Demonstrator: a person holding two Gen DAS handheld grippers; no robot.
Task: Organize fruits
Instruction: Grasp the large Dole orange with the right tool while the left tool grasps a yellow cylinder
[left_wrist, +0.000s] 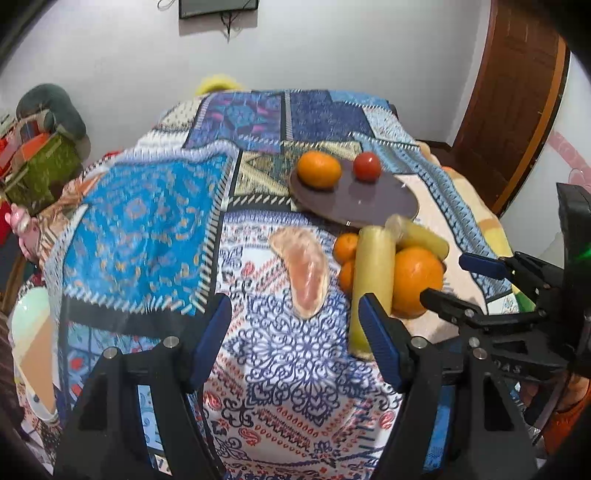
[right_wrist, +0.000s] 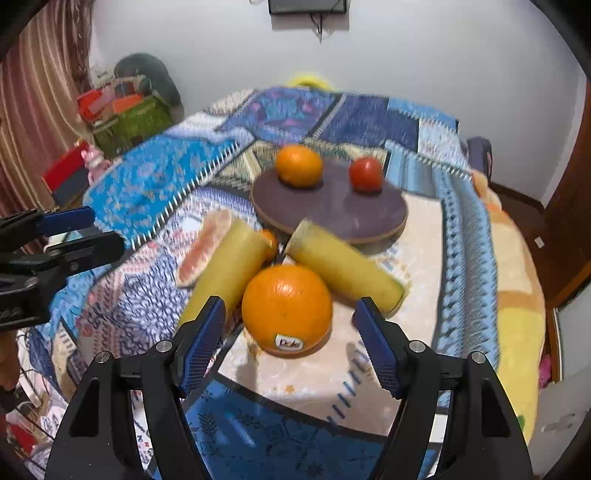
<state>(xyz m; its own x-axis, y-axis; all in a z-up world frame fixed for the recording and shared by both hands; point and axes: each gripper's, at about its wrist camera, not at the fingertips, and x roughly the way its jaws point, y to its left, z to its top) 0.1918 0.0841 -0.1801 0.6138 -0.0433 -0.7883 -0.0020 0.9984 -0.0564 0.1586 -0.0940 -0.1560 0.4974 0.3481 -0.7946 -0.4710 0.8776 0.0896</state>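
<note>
Big orange (right_wrist: 287, 306) glossy, dimpled; round board (right_wrist: 332, 210) matt; tablecloth (right_wrist: 147, 177) woven cloth

Both wrist cams face fwd, near table; share round board (left_wrist: 369, 201) (right_wrist: 332, 210).
</note>
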